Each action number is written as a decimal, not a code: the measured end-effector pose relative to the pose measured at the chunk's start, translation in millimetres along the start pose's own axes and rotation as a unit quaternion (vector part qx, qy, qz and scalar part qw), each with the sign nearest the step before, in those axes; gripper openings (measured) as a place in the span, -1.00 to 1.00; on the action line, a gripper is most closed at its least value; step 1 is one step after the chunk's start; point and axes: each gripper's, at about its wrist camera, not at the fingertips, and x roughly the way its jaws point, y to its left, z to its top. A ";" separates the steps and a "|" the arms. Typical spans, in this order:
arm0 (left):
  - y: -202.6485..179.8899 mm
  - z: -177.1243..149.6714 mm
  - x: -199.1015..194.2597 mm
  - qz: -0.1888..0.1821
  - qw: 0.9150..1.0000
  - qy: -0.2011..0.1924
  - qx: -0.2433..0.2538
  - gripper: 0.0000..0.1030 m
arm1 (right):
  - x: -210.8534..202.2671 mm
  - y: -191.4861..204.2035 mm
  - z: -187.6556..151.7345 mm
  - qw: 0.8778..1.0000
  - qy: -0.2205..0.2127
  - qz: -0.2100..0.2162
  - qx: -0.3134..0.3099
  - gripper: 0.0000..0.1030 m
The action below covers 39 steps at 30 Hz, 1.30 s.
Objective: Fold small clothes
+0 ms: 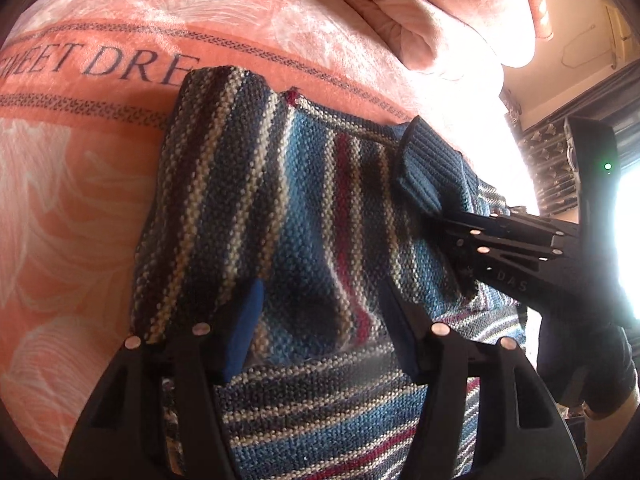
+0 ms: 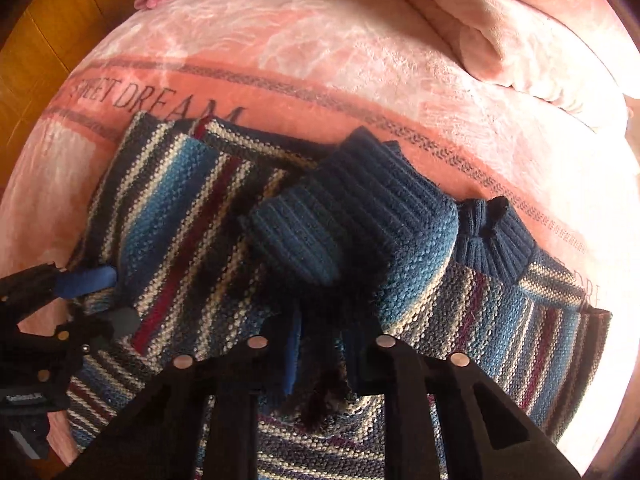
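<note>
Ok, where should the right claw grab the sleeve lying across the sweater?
Take the ribbed cuff of the sleeve, coming from the near side along its length. It is the thick, raised free end on top of the striped sweater, so the right claw can probably pinch it alone.

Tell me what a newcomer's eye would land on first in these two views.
First, the striped knit sweater in blue, cream and maroon, spread mid-frame on the pink blanket lettered SWEET DREAM. Its ribbed navy cuff lies folded across the body. The left gripper stands open over the knit, and the right gripper reaches in beside it.
</note>
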 end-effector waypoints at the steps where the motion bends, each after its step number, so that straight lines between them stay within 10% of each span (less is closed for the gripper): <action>1: 0.3 -0.1 -0.6 0.001 1.000 0.000 0.000 0.16 | -5.9 -8.3 -2.2 1.000 -0.007 0.011 0.014 -0.71; 13: -3.5 0.2 2.1 0.014 1.000 0.001 0.006 0.21 | -35.8 -147.0 -68.2 0.975 -0.015 0.116 0.187 -0.51; 23: -7.1 11.2 -14.0 0.008 0.999 -0.036 0.010 0.23 | -29.1 -228.9 -96.5 0.899 -0.064 0.246 0.357 0.10; 29: -3.7 13.6 -16.1 0.010 0.999 -0.048 -0.002 0.24 | -1.2 -223.8 -95.1 0.905 -0.031 0.239 0.349 0.09; 35: -9.6 9.9 -11.9 0.015 0.999 -0.038 0.019 0.24 | 6.5 -203.7 -86.6 0.922 -0.021 0.210 0.324 -0.77; 39: -9.2 9.9 -15.2 0.006 0.999 -0.047 0.019 0.25 | -34.6 -199.4 -90.0 0.924 -0.078 0.232 0.293 -0.83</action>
